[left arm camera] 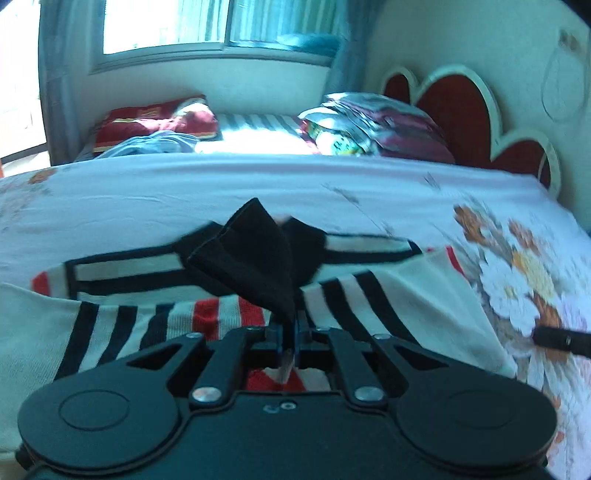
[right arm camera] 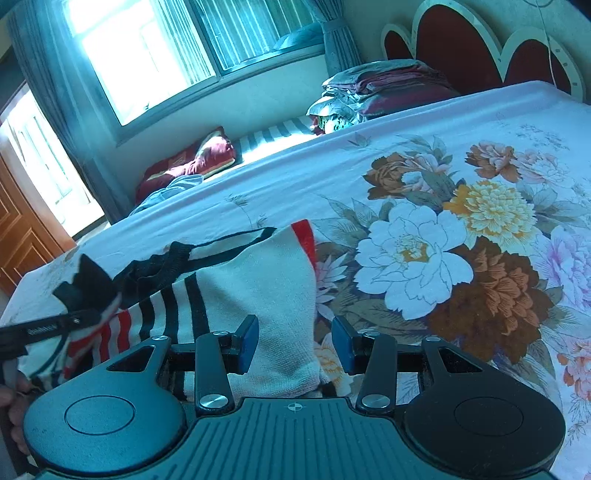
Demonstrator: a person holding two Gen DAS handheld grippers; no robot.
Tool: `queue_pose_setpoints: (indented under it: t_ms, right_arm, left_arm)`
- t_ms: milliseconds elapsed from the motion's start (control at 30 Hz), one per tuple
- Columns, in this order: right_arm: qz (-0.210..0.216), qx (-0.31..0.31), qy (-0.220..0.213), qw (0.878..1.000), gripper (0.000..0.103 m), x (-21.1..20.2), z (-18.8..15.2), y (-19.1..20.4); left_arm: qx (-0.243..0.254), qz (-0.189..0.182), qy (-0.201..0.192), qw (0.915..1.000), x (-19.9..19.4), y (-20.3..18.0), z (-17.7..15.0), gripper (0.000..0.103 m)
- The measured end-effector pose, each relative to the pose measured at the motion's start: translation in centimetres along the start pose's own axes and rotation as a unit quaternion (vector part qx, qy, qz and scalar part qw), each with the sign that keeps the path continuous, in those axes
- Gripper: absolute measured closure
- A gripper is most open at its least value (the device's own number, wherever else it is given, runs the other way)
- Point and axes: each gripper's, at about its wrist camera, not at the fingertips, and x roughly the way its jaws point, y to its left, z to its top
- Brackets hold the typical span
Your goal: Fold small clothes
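L wrist cam rides low over the striped garment (left arm camera: 122, 321), facing across the bed (left arm camera: 147, 192) to the window (left arm camera: 166, 26) at 12. R wrist cam sits close beside it, tilted, window (right arm camera: 147, 48) at 11. Both share garment, headboard (left arm camera: 461, 96), pillows.

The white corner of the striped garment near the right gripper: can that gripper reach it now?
Probably yes. The right gripper is open and empty, and the white corner of the striped garment lies between its pads, with nothing covering it.
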Motion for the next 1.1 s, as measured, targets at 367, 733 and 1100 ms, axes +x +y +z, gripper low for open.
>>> queue_pose_setpoints:
  t_ms: [367,733,1100]
  right_arm:
    - [0.049,0.035,0.019,0.998,0.058,-0.9,-0.3,-1.3]
    - [0.115,0.046,0.069,0.990,0.058,5.3,-0.2,3.1]
    - [0.113,0.064,0.118,0.984,0.058,9.6,-0.7,5.1]
  left_arm:
    - [0.052,-0.052,0.001,0.9973,0.4,-4.4,-2.7,0.038]
    - [-0.011,0.118,-0.018,0.9928,-11.0,12.1,-7.9,0.065]
    - [-0.043,0.132,-0.004,0.9903,-7.8,16.5,-8.8,0.073]
